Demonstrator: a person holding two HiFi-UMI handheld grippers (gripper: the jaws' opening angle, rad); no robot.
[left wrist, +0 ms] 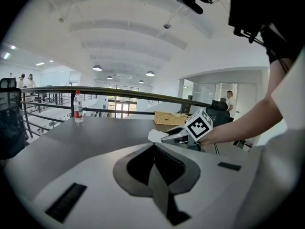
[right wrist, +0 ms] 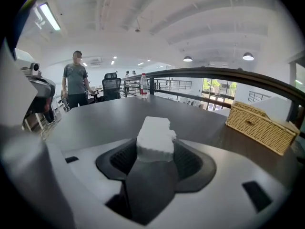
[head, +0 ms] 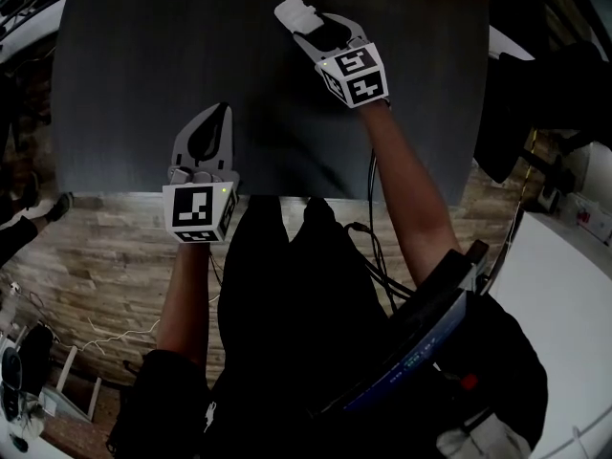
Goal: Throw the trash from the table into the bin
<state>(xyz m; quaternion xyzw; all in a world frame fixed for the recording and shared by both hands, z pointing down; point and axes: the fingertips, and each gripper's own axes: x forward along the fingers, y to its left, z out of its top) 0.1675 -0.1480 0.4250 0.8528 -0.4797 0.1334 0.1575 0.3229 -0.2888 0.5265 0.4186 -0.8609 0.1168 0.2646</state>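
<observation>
A white, rough-edged chunk of foam trash [head: 295, 11] is pinched in my right gripper [head: 306, 29] over the far side of the dark table [head: 143, 65]. In the right gripper view the chunk [right wrist: 155, 135] stands up between the jaws of the right gripper [right wrist: 155, 152], which press on its sides. My left gripper [head: 223, 113] hovers over the table's near edge, jaws together and empty. The left gripper view shows its closed tips [left wrist: 153, 147] and, beyond them, the right gripper [left wrist: 172, 135] with the white chunk [left wrist: 156, 135]. No bin is in view.
A wicker basket [right wrist: 259, 123] sits at the table's far right corner. A water bottle [left wrist: 78, 107] stands at the far left by the railing [left wrist: 119, 92]. A person [right wrist: 75, 80] and an office chair [right wrist: 111, 88] are beyond the table.
</observation>
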